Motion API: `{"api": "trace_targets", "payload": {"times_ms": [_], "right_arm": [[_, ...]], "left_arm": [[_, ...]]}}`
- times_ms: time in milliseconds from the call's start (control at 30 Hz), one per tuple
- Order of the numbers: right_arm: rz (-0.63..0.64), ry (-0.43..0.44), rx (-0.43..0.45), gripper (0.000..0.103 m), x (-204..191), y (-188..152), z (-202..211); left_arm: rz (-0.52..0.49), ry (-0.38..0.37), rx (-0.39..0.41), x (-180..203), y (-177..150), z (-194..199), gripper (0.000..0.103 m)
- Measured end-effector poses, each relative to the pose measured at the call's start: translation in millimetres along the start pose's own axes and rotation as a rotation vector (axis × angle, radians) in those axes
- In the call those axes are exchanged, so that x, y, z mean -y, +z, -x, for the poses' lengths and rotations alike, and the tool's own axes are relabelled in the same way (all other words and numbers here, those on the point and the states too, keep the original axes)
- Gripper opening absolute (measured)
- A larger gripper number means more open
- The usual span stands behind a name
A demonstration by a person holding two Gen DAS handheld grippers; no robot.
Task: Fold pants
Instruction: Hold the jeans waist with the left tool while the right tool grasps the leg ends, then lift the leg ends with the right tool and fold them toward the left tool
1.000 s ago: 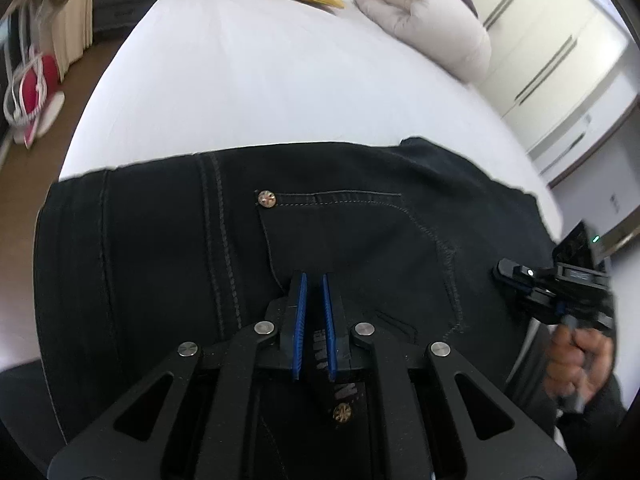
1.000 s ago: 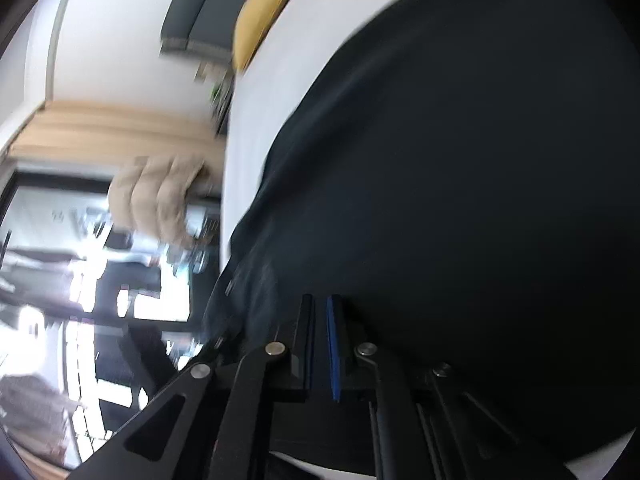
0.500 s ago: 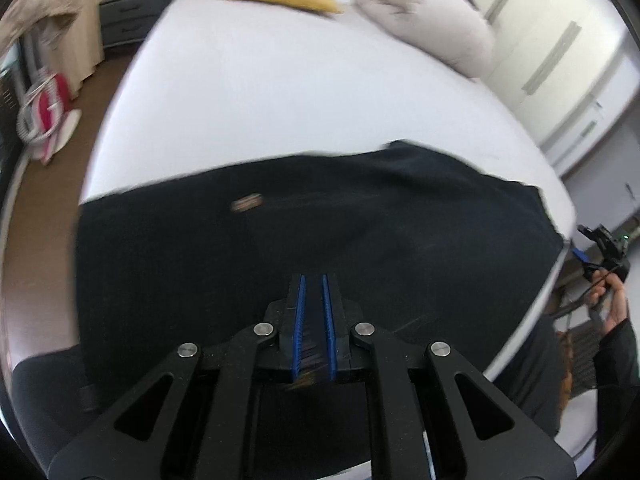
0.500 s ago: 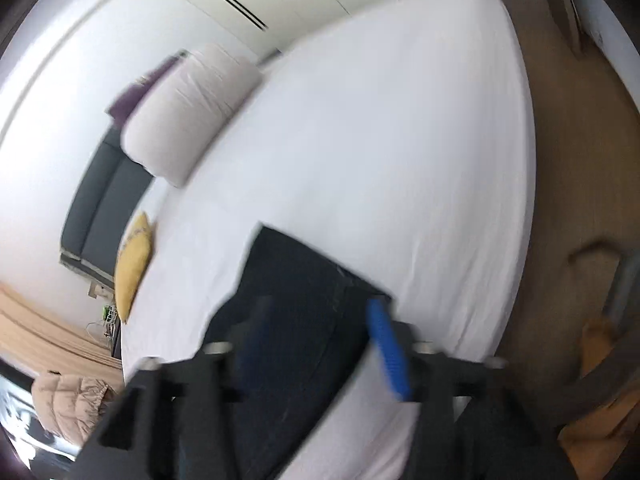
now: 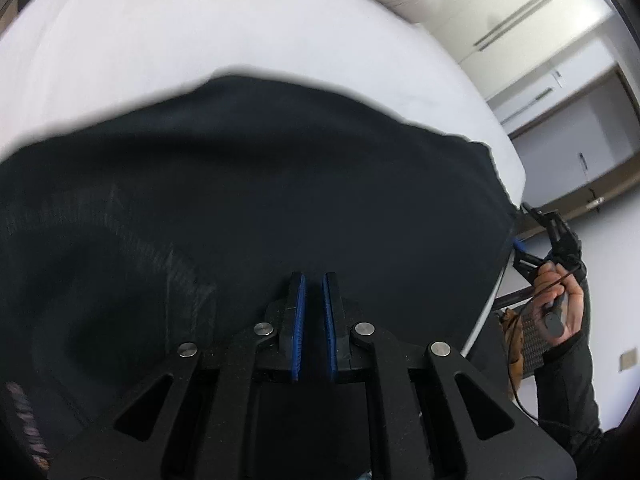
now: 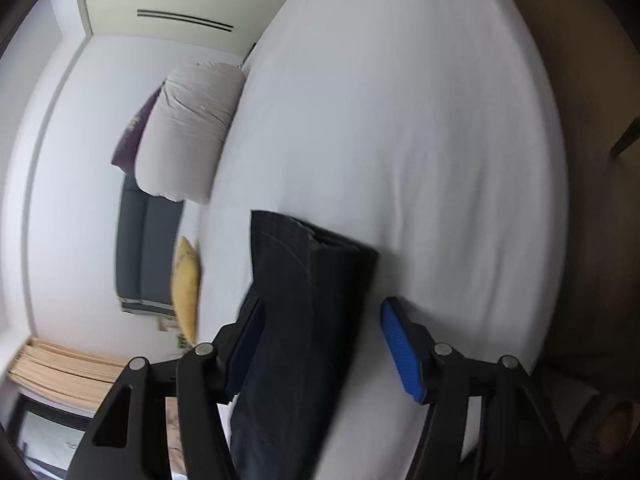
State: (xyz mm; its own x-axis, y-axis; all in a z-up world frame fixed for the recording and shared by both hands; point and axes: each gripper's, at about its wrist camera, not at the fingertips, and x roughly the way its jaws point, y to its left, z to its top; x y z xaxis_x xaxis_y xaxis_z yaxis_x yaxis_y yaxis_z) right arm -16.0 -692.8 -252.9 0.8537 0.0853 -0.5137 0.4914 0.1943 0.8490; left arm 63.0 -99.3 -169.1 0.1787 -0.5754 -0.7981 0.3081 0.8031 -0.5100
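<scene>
Your left hand-held gripper (image 5: pixel 314 280) is clenched: its blue pads (image 5: pixel 299 312) stand almost together with only a thin slit between them, and no cloth shows in that slit. It points down over the dark pants (image 5: pixel 256 184), which lie folded on the white bed (image 5: pixel 200 32) and fill most of the left wrist view; the picture is blurred, so the seams are hard to read.

Your right hand-held gripper (image 6: pixel 320 344) is released, its jaws well apart and closing a little. In its own view the narrow end of the folded pants (image 6: pixel 308 288) lies between the two fingers, but neither pad presses on the cloth. In the left wrist view your right hand (image 5: pixel 560 300) holds that gripper off the bed's right edge, just beside the pants' corner.

At the head of the bed a rolled pale duvet (image 6: pixel 188 128) lies with a yellow pillow (image 6: pixel 186 284) near it.
</scene>
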Motion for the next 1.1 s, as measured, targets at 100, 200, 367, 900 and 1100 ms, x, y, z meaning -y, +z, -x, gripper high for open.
{"api": "trace_targets", "payload": {"times_ms": [100, 200, 367, 900, 1100], "right_arm": [[-0.016, 0.064, -0.013, 0.055, -6, 5, -3], [-0.045, 0.116, -0.032, 0.047, -7, 9, -16], [-0.129, 0.196, -0.021, 0.019, 2, 16, -32], [0.51, -0.03, -0.028, 0.009, -139, -71, -22], [1.188, -0.286, -0.191, 0.009, -190, -247, -59]], "left_arm": [[0.072, -0.071, 0.017, -21, -10, 3, 0.008], [0.062, -0.063, 0.015, -25, -15, 5, 0.008], [0.073, -0.074, 0.017, -34, -19, 8, 0.008], [0.135, -0.102, 0.05, -50, -9, 8, 0.008], [0.232, -0.165, 0.051, -68, -9, 18, 0.008]]}}
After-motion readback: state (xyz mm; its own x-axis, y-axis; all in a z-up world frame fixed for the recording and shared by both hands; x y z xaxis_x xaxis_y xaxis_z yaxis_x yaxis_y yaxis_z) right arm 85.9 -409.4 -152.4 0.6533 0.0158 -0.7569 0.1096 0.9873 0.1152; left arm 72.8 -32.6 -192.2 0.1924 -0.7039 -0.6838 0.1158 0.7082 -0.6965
